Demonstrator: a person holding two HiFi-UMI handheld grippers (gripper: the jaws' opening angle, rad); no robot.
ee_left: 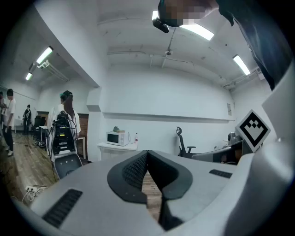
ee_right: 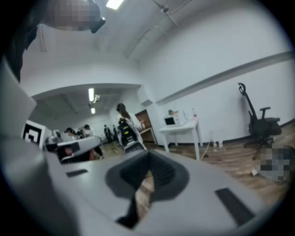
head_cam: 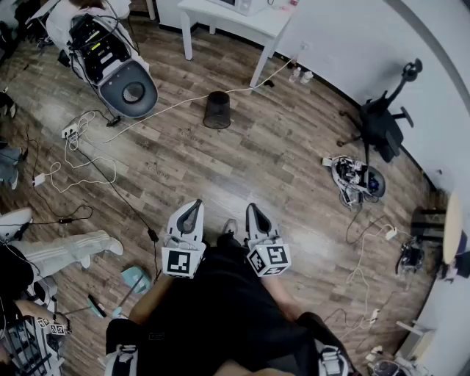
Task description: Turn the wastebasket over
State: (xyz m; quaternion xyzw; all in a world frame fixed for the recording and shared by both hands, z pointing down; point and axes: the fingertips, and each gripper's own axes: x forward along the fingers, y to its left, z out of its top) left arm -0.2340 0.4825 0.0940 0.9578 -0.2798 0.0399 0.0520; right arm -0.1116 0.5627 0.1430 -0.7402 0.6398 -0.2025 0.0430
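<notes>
The black mesh wastebasket (head_cam: 217, 109) sits on the wood floor (head_cam: 220, 169) just in front of the white worktop (head_cam: 257, 22), beside one of its legs. Well back from that worktop, the left claw (head_cam: 192, 208) is pressed together on nothing, and the right claw (head_cam: 254, 211) is likewise closed and empty.

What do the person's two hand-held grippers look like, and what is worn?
The left hand-held gripper and right hand-held gripper have pale grey shells with black ribbed pads at the tips. Each carries a cube with black-and-white square markers. The person wears black clothing.
</notes>
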